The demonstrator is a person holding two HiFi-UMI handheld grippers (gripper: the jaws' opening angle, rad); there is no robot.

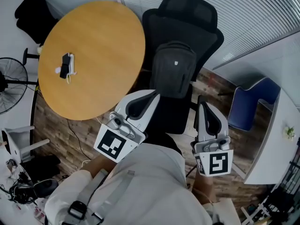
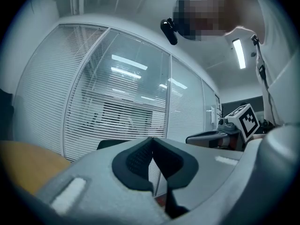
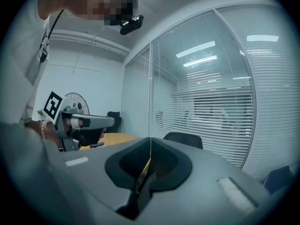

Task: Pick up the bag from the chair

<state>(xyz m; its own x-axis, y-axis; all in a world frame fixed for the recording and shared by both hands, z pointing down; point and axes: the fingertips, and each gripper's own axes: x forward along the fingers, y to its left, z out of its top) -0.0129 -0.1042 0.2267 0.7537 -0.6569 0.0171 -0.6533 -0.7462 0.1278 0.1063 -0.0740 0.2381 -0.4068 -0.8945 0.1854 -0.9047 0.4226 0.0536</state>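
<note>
A dark grey backpack [image 1: 172, 69] stands upright on the seat of a black office chair [image 1: 187, 20], leaning on its backrest. My left gripper [image 1: 153, 94] hovers just in front of the bag's lower left corner, jaws shut and empty. My right gripper [image 1: 202, 100] hangs at the bag's right, beside the chair's armrest, also shut with nothing in it. In the left gripper view the closed jaws [image 2: 152, 144] point level at window blinds; the chair's top edge [image 2: 110, 144] peeks behind them. In the right gripper view the closed jaws [image 3: 150, 144] face the chair's top [image 3: 183, 138].
A round wooden table [image 1: 91, 55] stands left of the chair, with a small black and white device [image 1: 66, 65] on it. A blue chair [image 1: 248, 107] and a white desk [image 1: 276, 139] are at the right. A fan [image 1: 10, 83] and cables lie at the left.
</note>
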